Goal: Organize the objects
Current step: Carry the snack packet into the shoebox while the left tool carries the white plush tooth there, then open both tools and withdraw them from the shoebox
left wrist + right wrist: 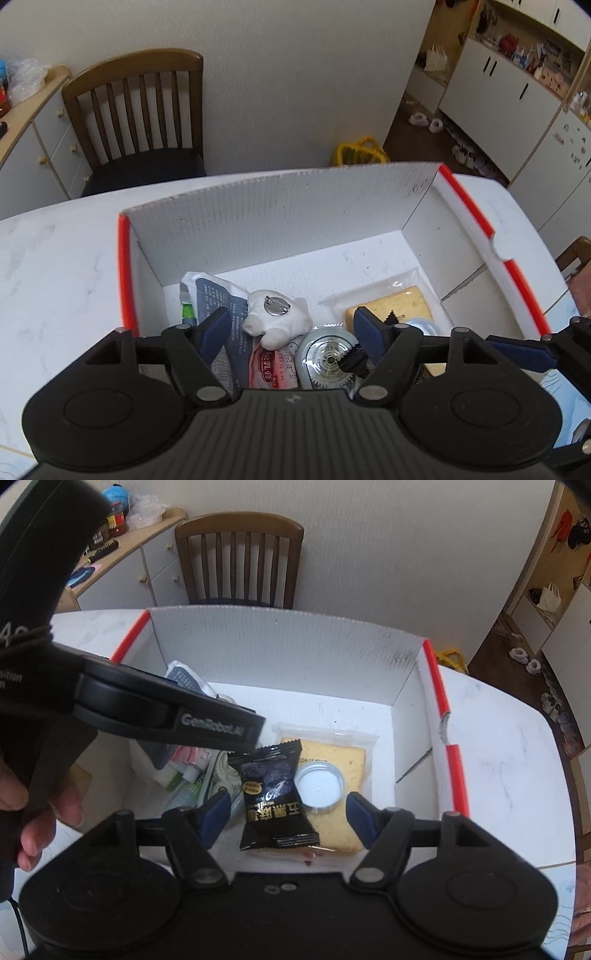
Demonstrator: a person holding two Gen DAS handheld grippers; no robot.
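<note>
A white box with orange rims (pixel 280 210) (pixel 280 642) stands on the white table. In it lie a white pig-shaped brooch (pixel 277 317), a round clear gear case (pixel 328 360), a wrapped biscuit (pixel 391 304) (pixel 332 755), paper packets (pixel 214 295), a small lidded jar (pixel 319 784) and a black snack packet (pixel 273 794). My left gripper (pixel 291 328) is open and empty above the brooch and gear case. My right gripper (pixel 286 812) is open, with the black packet lying between its fingers, not gripped.
A wooden chair (pixel 140 110) stands behind the table, with a drawer cabinet (pixel 40 147) to its left. The left gripper's body (pixel 155 709) and the hand holding it cross the right wrist view. White cupboards (pixel 509 85) stand at the far right.
</note>
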